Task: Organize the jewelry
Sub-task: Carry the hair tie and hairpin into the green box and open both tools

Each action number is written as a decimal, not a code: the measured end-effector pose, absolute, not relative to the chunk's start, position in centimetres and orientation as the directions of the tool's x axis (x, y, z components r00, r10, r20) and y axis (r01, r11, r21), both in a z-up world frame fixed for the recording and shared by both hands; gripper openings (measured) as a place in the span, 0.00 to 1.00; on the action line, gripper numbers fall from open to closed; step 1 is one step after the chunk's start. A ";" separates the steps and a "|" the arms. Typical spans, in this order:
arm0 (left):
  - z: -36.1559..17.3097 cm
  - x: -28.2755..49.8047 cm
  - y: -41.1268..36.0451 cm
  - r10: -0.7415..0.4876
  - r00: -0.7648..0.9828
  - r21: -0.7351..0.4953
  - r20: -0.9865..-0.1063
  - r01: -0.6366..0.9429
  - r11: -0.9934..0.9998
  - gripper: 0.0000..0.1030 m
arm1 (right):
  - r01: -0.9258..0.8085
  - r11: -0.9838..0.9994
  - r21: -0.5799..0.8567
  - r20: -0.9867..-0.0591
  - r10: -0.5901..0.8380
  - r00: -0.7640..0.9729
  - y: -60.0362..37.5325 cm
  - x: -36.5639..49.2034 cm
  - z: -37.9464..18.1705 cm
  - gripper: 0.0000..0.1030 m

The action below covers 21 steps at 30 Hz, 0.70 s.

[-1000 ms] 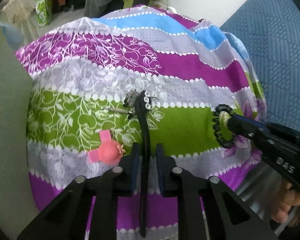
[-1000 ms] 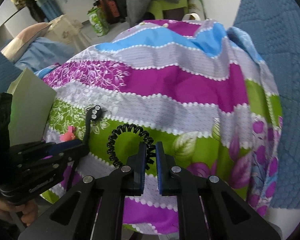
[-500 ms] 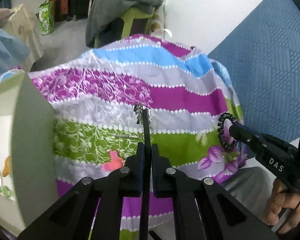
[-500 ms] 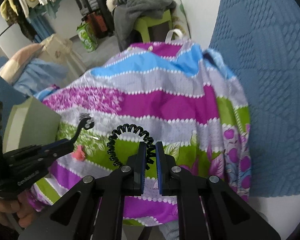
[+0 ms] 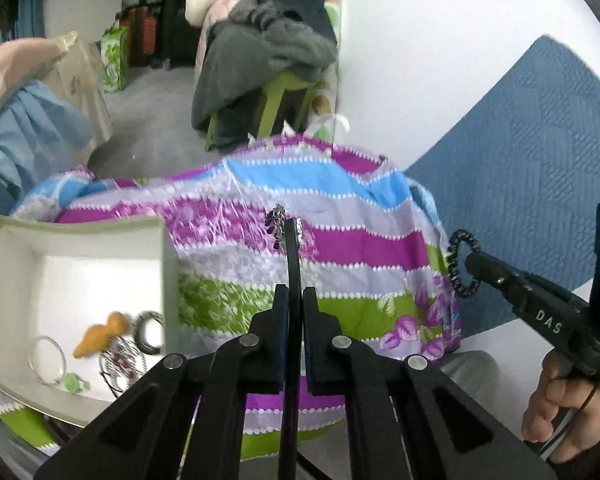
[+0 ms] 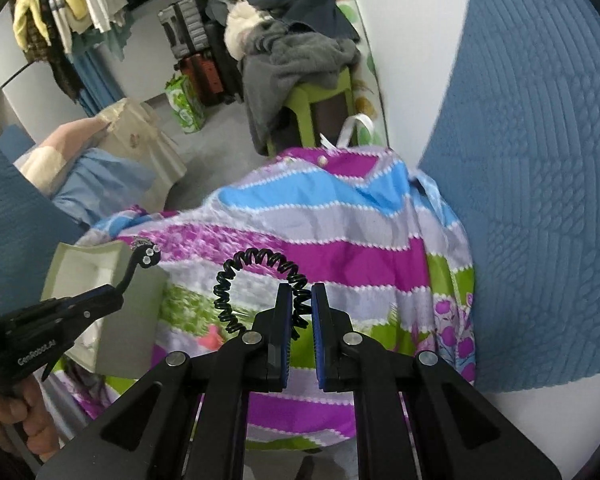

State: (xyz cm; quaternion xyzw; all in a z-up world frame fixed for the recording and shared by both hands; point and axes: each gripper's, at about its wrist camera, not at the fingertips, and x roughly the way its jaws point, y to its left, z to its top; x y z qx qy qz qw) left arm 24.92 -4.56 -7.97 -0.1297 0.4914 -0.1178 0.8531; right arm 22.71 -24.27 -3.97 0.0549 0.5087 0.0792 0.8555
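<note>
Striped cloth over the counter. Pale box at its left, holding rings and trinkets. Left gripper: jaws clamped on black hairband, raised above cloth. Right gripper: jaws pinching black coil tie, held aloft.

left wrist: high, faces cloth | right wrist: likewise | shared: cloth

Left hand-held gripper raised, jaws clamped. Right hand-held gripper raised alongside, jaws pinched nearly closed.
</note>
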 end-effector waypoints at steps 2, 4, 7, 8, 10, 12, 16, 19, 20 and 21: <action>-6.9 24.6 -3.7 -0.310 0.509 -0.315 -0.803 0.079 0.946 0.04 | -0.105 0.979 0.177 -0.854 0.206 0.478 -22.8 22.7 -3.2 0.07; -6.4 24.4 -2.6 -0.310 0.520 -0.323 -0.796 0.067 0.944 0.04 | -0.127 0.976 0.177 -0.850 0.217 0.481 -21.5 22.4 -2.7 0.07; -5.8 23.9 -0.4 -0.299 0.539 -0.326 -0.788 0.046 0.944 0.05 | -0.160 0.968 0.195 -0.843 0.248 0.476 -19.3 22.3 -2.3 0.07; -5.7 23.8 0.1 -0.294 0.541 -0.325 -0.788 0.040 0.945 0.05 | -0.171 0.965 0.197 -0.843 0.256 0.474 -18.5 22.3 -2.3 0.07; -5.7 23.5 1.8 -0.287 0.543 -0.326 -0.789 0.026 0.945 0.05 | -0.199 0.958 0.204 -0.841 0.276 0.465 -16.7 22.4 -2.3 0.07; -6.0 23.2 3.1 -0.278 0.546 -0.324 -0.790 0.013 0.946 0.05 | -0.236 0.948 0.211 -0.842 0.300 0.449 -14.6 22.5 -2.4 0.07; -6.9 22.6 6.4 -0.261 0.542 -0.330 -0.799 -0.032 0.943 0.05 | -0.292 0.931 0.220 -0.844 0.332 0.421 -10.7 22.8 -3.0 0.07; -7.7 22.4 8.5 -0.240 0.535 -0.317 -0.810 -0.055 0.947 0.05 | -0.322 0.918 0.233 -0.846 0.354 0.399 -8.0 23.0 -3.8 0.07; -8.1 22.3 9.2 -0.232 0.533 -0.313 -0.814 -0.067 0.947 0.05 | -0.331 0.913 0.237 -0.847 0.361 0.390 -7.2 23.1 -4.1 0.07; -8.5 22.2 10.0 -0.230 0.530 -0.316 -0.816 -0.076 0.946 0.05 | -0.346 0.905 0.246 -0.848 0.374 0.376 -6.0 23.1 -4.6 0.07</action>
